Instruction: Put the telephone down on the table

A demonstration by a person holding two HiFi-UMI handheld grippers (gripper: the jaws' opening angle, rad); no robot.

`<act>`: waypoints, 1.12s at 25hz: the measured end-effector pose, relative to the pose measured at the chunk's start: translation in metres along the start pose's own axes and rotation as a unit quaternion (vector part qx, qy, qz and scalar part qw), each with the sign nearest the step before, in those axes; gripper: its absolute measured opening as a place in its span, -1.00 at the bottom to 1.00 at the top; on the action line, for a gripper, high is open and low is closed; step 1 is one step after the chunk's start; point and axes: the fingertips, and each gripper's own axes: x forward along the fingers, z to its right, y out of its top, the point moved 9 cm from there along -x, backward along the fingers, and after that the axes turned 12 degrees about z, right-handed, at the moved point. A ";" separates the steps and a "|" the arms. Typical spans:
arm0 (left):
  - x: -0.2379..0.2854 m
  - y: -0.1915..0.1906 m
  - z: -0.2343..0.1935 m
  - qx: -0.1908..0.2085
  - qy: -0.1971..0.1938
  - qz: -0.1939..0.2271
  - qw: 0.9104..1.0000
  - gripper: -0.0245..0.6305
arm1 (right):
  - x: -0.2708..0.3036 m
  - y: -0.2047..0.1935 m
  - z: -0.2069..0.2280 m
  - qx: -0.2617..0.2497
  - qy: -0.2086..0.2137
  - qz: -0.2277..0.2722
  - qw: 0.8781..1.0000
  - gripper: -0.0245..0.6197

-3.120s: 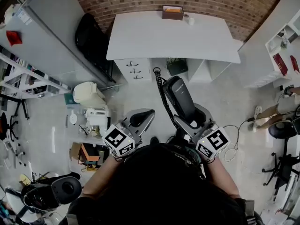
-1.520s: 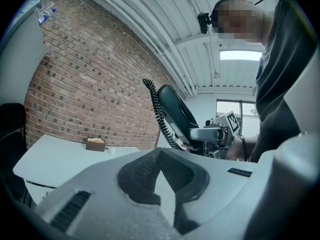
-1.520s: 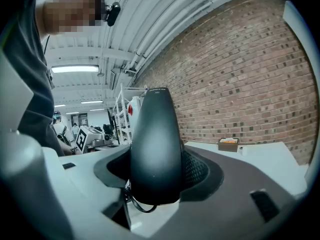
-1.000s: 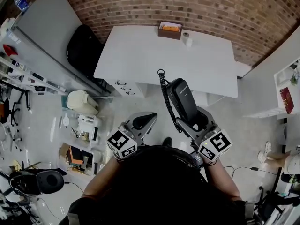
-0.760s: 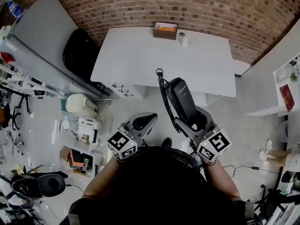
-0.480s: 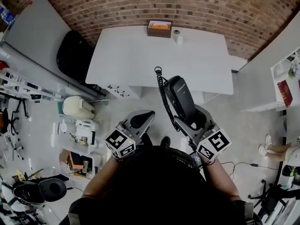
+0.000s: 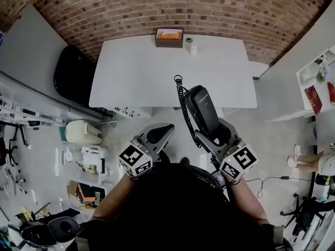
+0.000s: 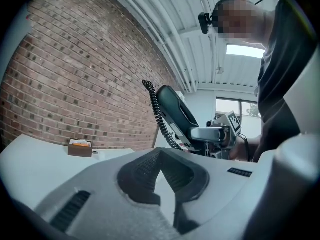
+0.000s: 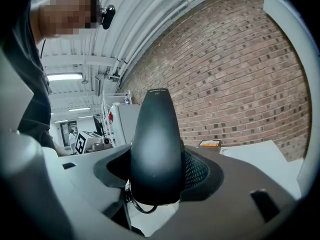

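Observation:
A black telephone handset point(image 7: 201, 110) with a coiled black cord point(image 7: 183, 109) stands nearly upright in my right gripper point(image 7: 215, 134), whose jaws are shut on its lower end. In the right gripper view the handset point(image 9: 156, 144) fills the gap between the jaws. My left gripper point(image 7: 157, 135) is held beside it to the left, jaws shut together with nothing between them point(image 8: 159, 171). From the left gripper view the handset point(image 8: 175, 111) and its cord point(image 8: 159, 116) show to the right. The white table point(image 7: 167, 69) lies ahead, below both grippers.
A brown box point(image 7: 169, 37) with orange contents and a small white roll point(image 7: 193, 49) sit at the table's far edge against the brick wall. A black chair point(image 7: 70, 77) stands left of the table. White shelving point(image 7: 316, 82) is at the right, clutter on the floor at left.
The table has shifted in view and drawn slightly nearer as the person moved toward it. The handset stays in the right gripper; both grippers keep their pose.

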 end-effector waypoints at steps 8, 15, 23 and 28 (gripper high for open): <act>0.005 0.023 -0.075 0.002 -0.029 0.005 1.000 -0.91 | 0.066 0.005 0.009 -0.010 -0.028 0.009 1.000 -0.10; -0.006 0.056 -0.152 -0.002 -0.049 0.000 0.999 -0.91 | 0.136 0.011 0.005 -0.010 -0.058 0.013 0.998 -0.10; -0.023 0.074 -0.206 -0.005 -0.061 0.003 0.998 -0.91 | 0.188 0.009 -0.005 -0.009 -0.076 0.018 0.997 -0.10; -0.034 0.080 -0.229 -0.002 -0.063 0.001 0.998 -0.91 | 0.213 0.001 -0.008 -0.002 -0.081 0.019 0.997 -0.10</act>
